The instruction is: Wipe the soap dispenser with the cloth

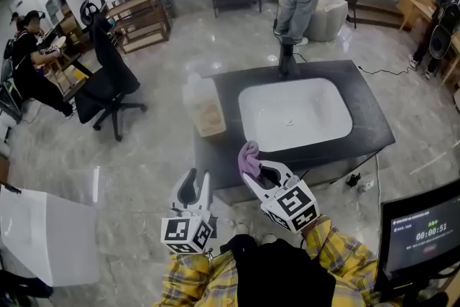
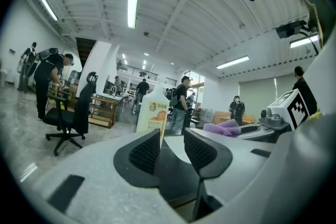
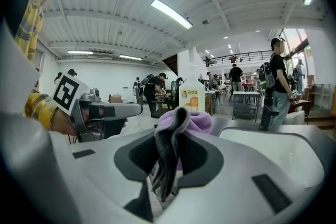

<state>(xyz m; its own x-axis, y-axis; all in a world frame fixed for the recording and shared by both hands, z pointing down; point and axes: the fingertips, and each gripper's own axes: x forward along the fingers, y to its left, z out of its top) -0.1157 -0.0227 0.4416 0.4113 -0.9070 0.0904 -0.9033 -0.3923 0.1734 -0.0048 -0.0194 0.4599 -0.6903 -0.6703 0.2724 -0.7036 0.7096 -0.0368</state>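
Currently I count one soap dispenser [image 1: 203, 106], upright at the left end of the table [image 1: 366, 118] beside one white sink [image 1: 295, 115], and one purple cloth [image 1: 249, 157]. My right gripper [image 1: 253, 170] pinches that cloth; my left gripper [image 1: 198, 182] stands partly spread, empty, apart from the dispenser.

The soap dispenser [image 1: 203, 106], a pale bottle with an orange-printed label, stands upright on the dark tabletop [image 1: 366, 111], just left of the white sink [image 1: 316, 118]. The cloth [image 1: 249, 157], purple with a dark grey edge, is bunched between the fingers of the right gripper [image 3: 168, 155] over the tabletop's near edge, apart from the bottle.
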